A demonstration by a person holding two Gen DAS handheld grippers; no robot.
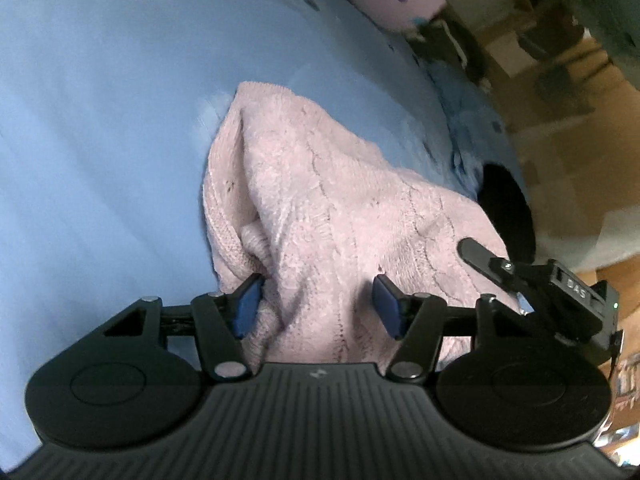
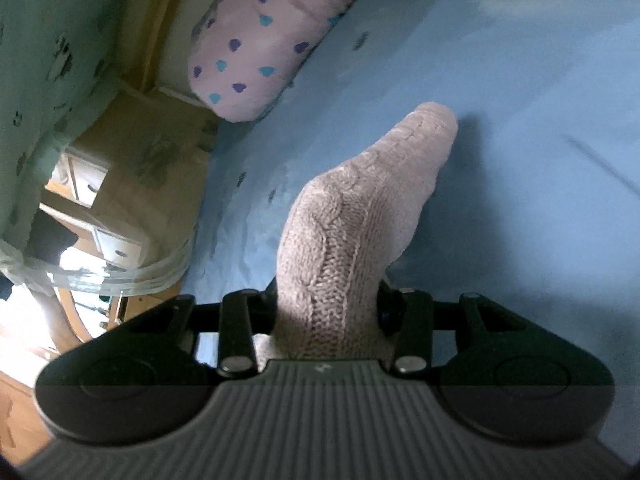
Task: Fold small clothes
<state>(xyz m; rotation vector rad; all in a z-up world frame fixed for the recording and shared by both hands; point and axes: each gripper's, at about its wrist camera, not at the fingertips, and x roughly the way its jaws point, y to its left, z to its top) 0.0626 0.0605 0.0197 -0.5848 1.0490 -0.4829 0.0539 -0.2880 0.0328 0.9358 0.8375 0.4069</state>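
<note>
Folding: a pink knit garment (image 1: 320,216) is held up over the blue sheet (image 1: 100,128), so the step in hand looks like carrying one end over to make a fold.
Landmark: the sheet; every place below is told from it.
Knit: partly lifted off the sheet, its far end drooping toward it; whether that end touches the sheet I cannot tell.
Left gripper (image 1: 318,306): fingers spread, blue pads (image 1: 248,304) on either side of a bunch of knit that sits between them; the left pad touches cloth, the right stands just clear, so I judge it is not clamping.
Right gripper (image 2: 328,316): pinching a thick roll of the knit (image 2: 344,240), which stands up and away above the sheet.
Pillow (image 2: 260,40): dotted, at the sheet's far edge, well apart from the knit.
Doing it well: squeeze the left pads on one layer's edge, not the bunch; keep both grips level above the sheet; lay the far end flat first, then lower.
Risk: bulky knit may slip or fold crooked.
</note>
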